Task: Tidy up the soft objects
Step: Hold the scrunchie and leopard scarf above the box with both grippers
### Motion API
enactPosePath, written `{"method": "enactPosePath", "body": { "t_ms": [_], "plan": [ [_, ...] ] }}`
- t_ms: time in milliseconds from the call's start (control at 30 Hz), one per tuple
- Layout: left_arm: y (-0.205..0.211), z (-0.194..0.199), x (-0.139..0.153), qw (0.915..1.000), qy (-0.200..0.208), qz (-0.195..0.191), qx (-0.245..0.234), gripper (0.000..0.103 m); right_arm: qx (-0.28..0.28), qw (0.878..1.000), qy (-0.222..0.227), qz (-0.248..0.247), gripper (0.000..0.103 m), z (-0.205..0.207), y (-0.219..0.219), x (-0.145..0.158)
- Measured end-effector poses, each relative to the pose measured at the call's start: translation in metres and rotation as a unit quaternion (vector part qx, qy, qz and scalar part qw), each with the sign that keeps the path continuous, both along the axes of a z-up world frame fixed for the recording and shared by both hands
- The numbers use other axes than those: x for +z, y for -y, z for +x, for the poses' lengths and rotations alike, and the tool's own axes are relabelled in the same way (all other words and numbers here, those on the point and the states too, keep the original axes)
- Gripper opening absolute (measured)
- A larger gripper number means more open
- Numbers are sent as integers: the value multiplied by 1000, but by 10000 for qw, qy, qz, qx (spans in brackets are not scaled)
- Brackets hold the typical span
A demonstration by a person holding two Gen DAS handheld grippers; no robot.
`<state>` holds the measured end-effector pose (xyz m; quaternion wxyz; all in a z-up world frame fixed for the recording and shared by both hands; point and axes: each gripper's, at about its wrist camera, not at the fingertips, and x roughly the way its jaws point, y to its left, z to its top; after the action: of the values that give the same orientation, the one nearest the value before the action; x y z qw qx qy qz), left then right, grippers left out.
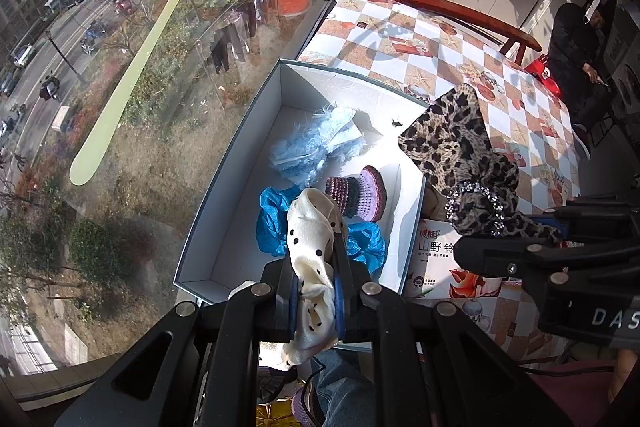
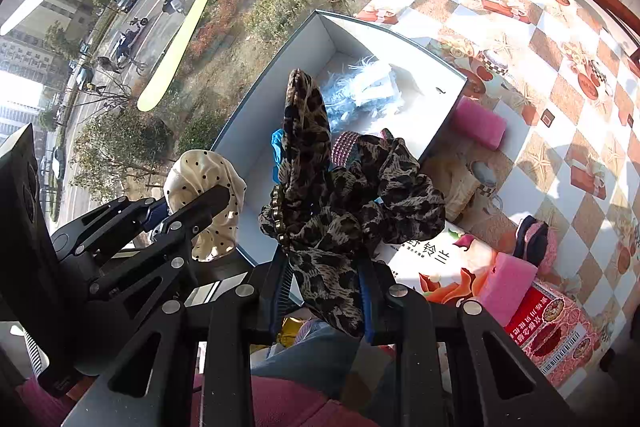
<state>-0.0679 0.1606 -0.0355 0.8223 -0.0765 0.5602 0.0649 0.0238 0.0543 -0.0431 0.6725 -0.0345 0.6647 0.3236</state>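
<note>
Two handheld grippers hang over an open white box [image 1: 224, 227] at the window edge of a table [image 1: 460, 43] with a checked cloth.

The left gripper [image 1: 316, 291] is clamped tight on a cream scrunchie [image 1: 312, 227] with black dots. It hangs just above the near end of the box.

The right gripper [image 2: 326, 287] is closed on a leopard-print scrunchie [image 2: 340, 203] with a beaded trim. That one hangs over the box's near right corner.

Already in the box are a fluffy pale-blue piece [image 1: 316, 143], a crumpled blue piece [image 1: 280, 223] and a purple knitted piece [image 1: 360, 193]. Outside it, two pink sponges [image 2: 478, 125] and another dark-and-pink soft item [image 2: 534, 239] lie on the table beside a printed carton [image 2: 440, 267].

The step appears to be dropping both scrunchies into the box. To do it well, bring each gripper fully inside the box walls. The leopard one sits close to the rim and could drape over it. Aim at the bare white floor near the front. Lower before opening, and release one at a time so the fabrics do not snag each other.
</note>
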Motion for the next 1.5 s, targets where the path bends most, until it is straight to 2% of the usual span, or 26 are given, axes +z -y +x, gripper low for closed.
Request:
{"method": "enactPosePath", "body": {
  "t_ms": [633, 1500],
  "plan": [
    [-7, -2, -8, 10000, -54, -30, 40, 14, 12, 10000, -21, -10, 29, 0, -1, -2],
    [-19, 7, -17, 9992, -334, -97, 218, 15, 185, 9998, -95, -76, 29, 7, -15, -5]
  ]
}}
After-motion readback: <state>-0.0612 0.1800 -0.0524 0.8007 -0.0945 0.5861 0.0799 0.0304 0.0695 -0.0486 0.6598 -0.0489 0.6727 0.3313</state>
